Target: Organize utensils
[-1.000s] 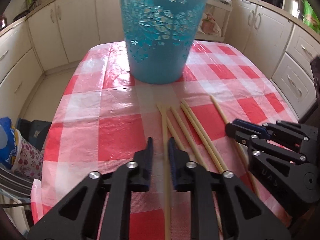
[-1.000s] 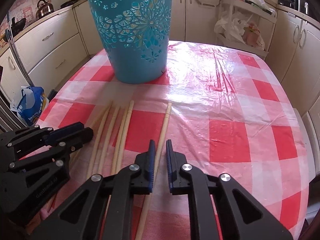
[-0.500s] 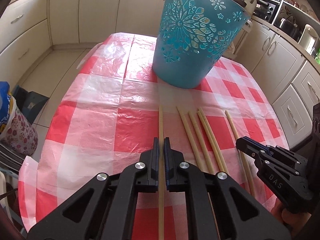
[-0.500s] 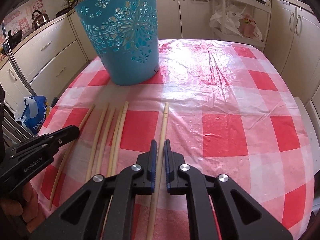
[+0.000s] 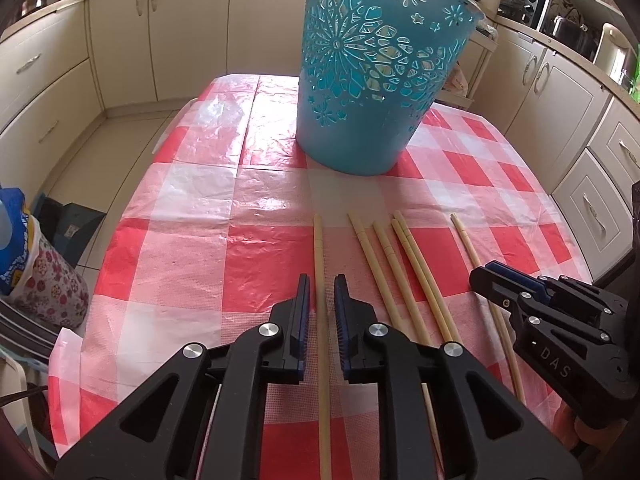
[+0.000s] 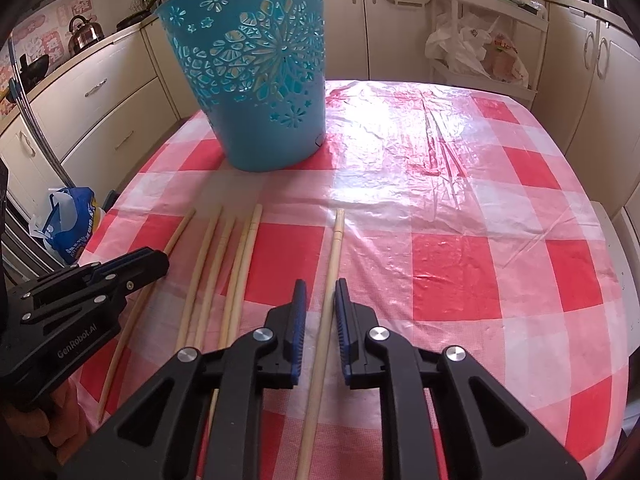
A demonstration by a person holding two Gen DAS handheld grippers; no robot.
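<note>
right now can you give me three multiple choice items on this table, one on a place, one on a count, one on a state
1. Where does the blue basket stand?
A. beyond the far ends of the chopsticks
B. on the floor
C. on the counter

2. How many chopsticks lie on the tablecloth?
A. three
B. six
C. nine

3. How does the chopstick between the right gripper fingers sit?
A. lifted above the basket
B. flat on the cloth, unpinched
C. snapped in two

Answers: 1 A, the basket is upright past the sticks' tips. 2 B, six sticks show in both views. 3 B, the fingers are opening, with gaps beside the right-hand chopstick.
</note>
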